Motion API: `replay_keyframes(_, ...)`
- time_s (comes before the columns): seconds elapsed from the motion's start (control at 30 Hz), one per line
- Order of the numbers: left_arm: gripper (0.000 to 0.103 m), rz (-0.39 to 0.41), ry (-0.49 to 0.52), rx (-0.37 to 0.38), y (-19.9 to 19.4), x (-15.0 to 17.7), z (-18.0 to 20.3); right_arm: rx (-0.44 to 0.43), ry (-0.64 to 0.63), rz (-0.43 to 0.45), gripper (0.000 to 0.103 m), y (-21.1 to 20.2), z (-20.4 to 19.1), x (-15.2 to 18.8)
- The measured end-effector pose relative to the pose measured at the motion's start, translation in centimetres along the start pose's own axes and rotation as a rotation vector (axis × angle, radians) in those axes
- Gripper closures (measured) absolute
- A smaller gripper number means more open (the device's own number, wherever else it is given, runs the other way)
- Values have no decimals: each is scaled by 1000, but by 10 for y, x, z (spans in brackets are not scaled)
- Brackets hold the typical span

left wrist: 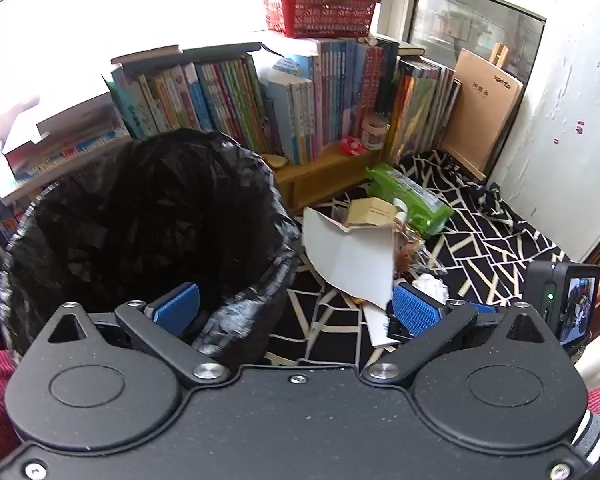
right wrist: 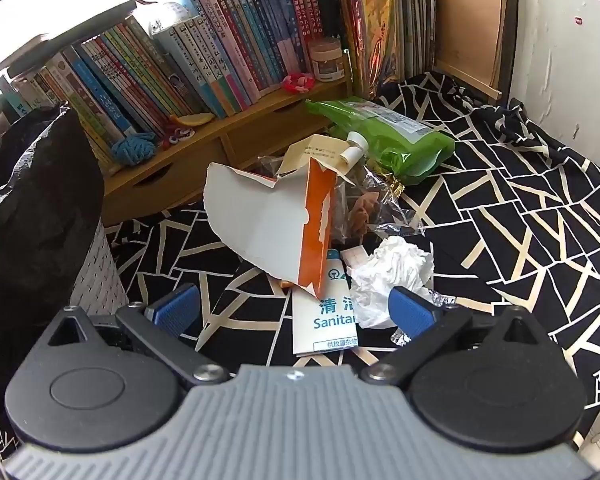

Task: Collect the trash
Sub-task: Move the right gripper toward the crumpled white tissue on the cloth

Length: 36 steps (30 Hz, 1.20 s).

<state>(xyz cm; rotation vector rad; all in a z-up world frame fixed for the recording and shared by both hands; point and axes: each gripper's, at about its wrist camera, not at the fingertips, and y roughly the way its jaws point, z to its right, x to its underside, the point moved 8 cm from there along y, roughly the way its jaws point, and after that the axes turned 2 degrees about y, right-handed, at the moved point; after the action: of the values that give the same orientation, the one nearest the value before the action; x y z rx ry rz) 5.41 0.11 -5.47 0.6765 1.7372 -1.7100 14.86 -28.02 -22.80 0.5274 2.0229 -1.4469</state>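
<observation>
Left tool (left wrist: 296, 308) and right tool (right wrist: 296, 308) both tilt downward, jaws spread wide, apparently gripping nothing

Books (right wrist: 188, 68) on shelf (right wrist: 204, 160), red basket (left wrist: 320, 12) above

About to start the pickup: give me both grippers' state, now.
Left gripper: open, holding nothing.
Right gripper: open, holding nothing.

Bright window (left wrist: 80, 20), white wall (left wrist: 572, 120), crowded, seemingly wooden bookshelf (right wrist: 204, 156).
</observation>
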Motion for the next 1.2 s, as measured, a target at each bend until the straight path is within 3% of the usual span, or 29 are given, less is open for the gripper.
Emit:
replay_keyframes(0.1,0,-24,-25,35,-3,-5,-20,-2,-5,2,0,0,-2,0)
replay_keyframes(0.37,0,-89,27,-38,-2,-14,-45,-21,-51,44,0,0,-21,-20)
replay_keyframes(0.57,0,-118,33,-69,7,-5,-52,-7,-129,10,0,20,-34,-29)
replay_keyframes(0.7,0,-137,48,-70,12,1,-47,20,-177,24,0,30,-40,-19)
replay_keyframes(1.2,0,-213,33,-48,34,12,-45,38,-116,-51,0,52,-25,3)
